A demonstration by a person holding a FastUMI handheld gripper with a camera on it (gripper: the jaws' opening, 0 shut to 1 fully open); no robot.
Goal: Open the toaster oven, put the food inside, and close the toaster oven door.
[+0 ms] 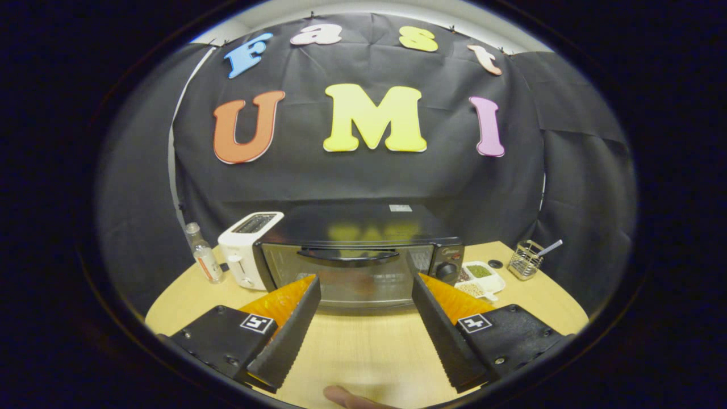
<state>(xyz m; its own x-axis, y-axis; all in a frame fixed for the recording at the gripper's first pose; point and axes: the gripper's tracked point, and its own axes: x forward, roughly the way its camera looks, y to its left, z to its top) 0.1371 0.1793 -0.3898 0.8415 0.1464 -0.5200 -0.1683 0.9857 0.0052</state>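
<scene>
The toaster oven (358, 258) sits at the middle of the frame on the light wooden tabletop (363, 346), its glass door (346, 278) shut and upright, with the dark bar handle (347, 255) running across the top of the door. The tool (363, 284) is spread wide and grips nothing; its two fingers reach toward the lower corners of the door, with bare tabletop between them and the oven just beyond their tips. A fingertip (349, 397) shows at the bottom centre of the frame. The oven faces the camera squarely, door toward the tool and back to the booth wall; its long axis runs left to right across the frame, and the handle lies along that same line. The control knob (448, 271) is at the right end of the front. Something faintly reddish may show behind the glass, but it is too dim to name. A shut door and a free tool fit both a moment ahead of opening and one after closing, so the stage stays unsettled. To the oven's left stand a white pop-up toaster (245, 250) and a small clear bottle (203, 253); to its right lie a white divided dish of grains (480, 278) and a wire holder (525, 260).
</scene>
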